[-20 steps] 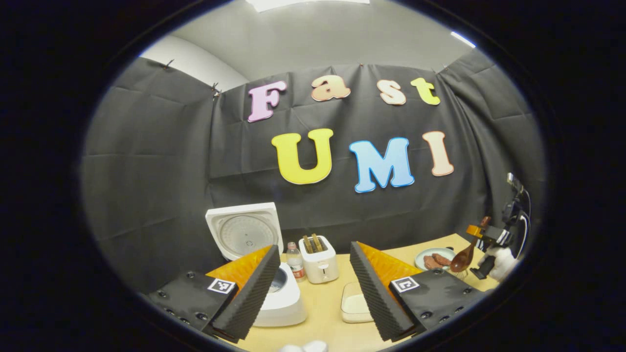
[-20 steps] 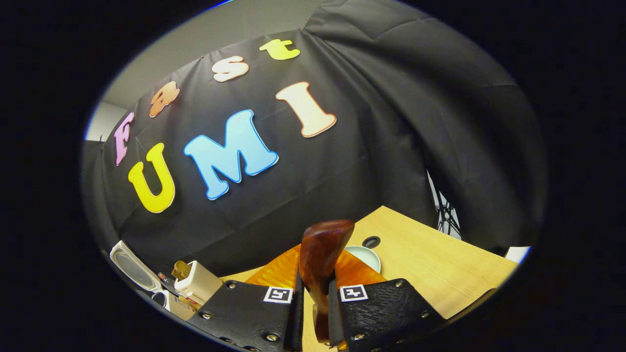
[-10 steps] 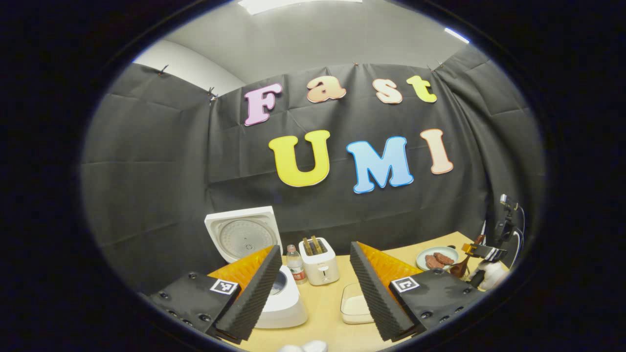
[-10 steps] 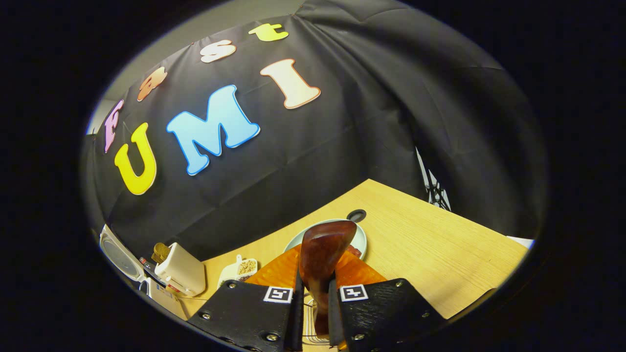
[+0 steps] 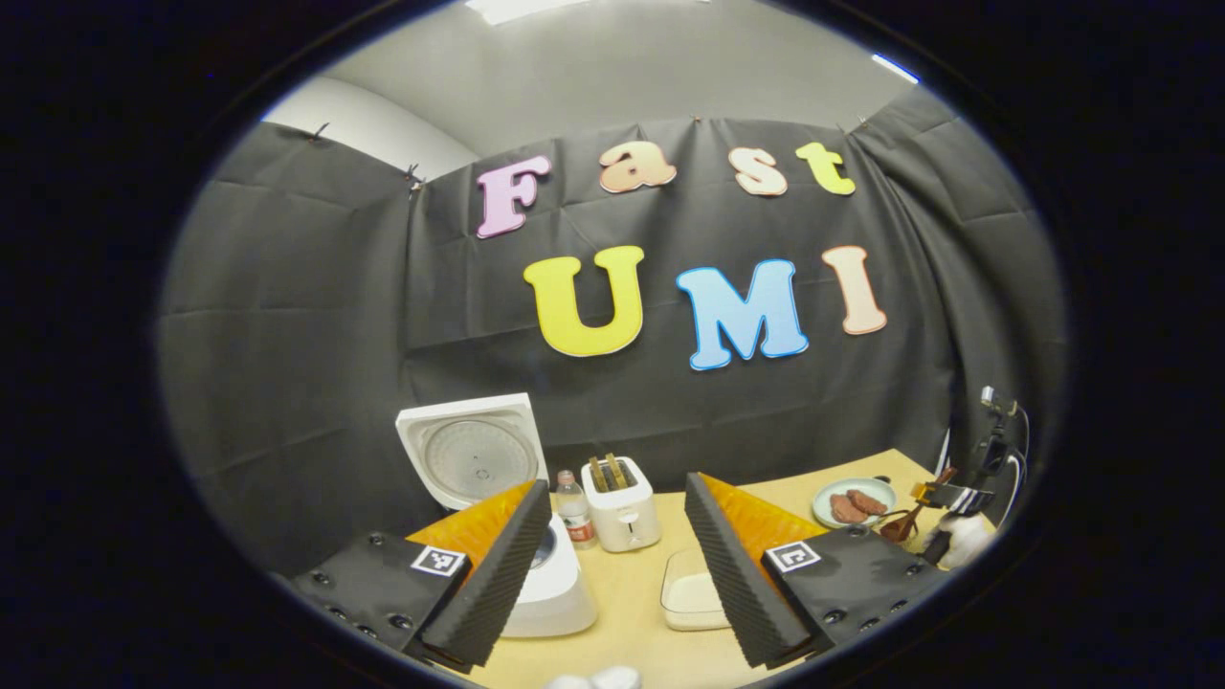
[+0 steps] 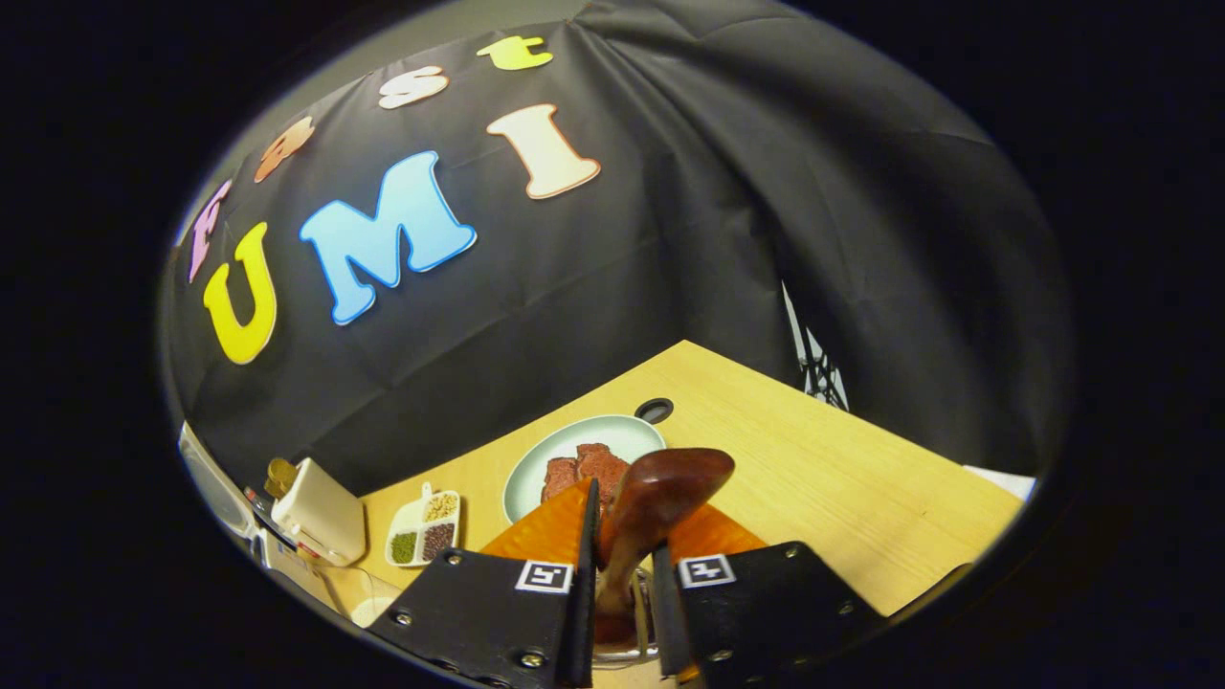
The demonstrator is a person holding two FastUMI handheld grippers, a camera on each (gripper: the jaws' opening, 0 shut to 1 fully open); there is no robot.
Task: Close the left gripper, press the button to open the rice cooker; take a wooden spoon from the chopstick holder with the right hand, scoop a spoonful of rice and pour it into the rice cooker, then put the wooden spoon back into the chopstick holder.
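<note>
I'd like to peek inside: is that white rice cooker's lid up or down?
Up. In the left gripper view the rice cooker has its lid standing raised behind the body, round inner plate facing the camera.

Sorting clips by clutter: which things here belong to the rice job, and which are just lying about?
Job: white rice cooker, lid up; dark wooden spoon in the right claw; clear rice dish.
Lying about: white toaster; small bottle; pale plate of meat; divided dish of grains.
</note>
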